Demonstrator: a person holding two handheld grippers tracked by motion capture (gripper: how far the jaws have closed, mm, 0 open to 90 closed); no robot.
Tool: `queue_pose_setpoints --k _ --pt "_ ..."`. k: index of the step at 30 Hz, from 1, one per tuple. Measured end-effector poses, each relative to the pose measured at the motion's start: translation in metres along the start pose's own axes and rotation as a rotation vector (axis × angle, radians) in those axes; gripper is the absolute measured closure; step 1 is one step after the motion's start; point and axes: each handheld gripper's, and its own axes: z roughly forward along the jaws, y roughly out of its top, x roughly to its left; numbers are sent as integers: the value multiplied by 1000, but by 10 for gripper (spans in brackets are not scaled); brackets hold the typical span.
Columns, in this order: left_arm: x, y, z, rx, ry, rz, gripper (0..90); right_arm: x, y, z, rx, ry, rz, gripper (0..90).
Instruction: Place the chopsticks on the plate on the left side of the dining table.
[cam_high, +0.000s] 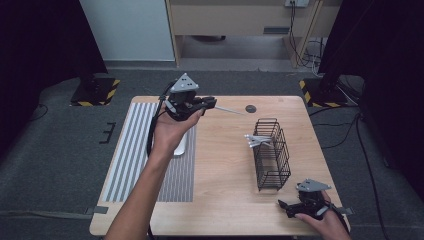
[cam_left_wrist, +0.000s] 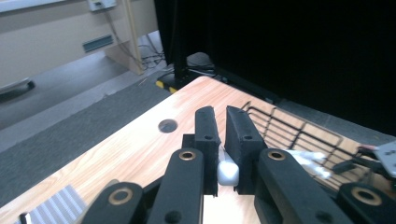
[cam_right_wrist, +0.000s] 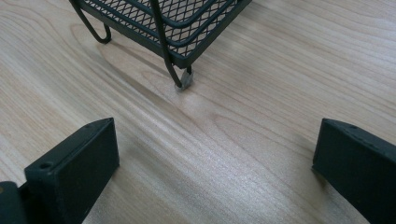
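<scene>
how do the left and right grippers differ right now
The left gripper is raised above the table; the right gripper sits low at the table's near corner. The left gripper's jaws are shut on a utensil; the right gripper's jaws stand wide open with nothing between them. Both are black, hand-held, with a grey plate on top.

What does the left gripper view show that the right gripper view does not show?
The left gripper view alone shows its jaws shut on the white handle of a utensil, the round hole in the table, white utensils lying in the basket, and the floor behind. The right gripper view alone shows open jaws with nothing between them, and the basket's foot close up. Both show the black wire basket and the wooden table.
</scene>
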Motion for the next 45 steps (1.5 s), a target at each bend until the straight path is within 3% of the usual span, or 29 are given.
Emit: queue_pose_setpoints --k 8,18,45 --pt "16 -16 6 16 36 -27 830 0 0 0 0 0 0 3" --pt "29 -23 1 21 79 -43 830 0 0 0 0 0 -1 3" --pt "46 -39 -8 33 118 -54 830 0 0 0 0 0 1 3"
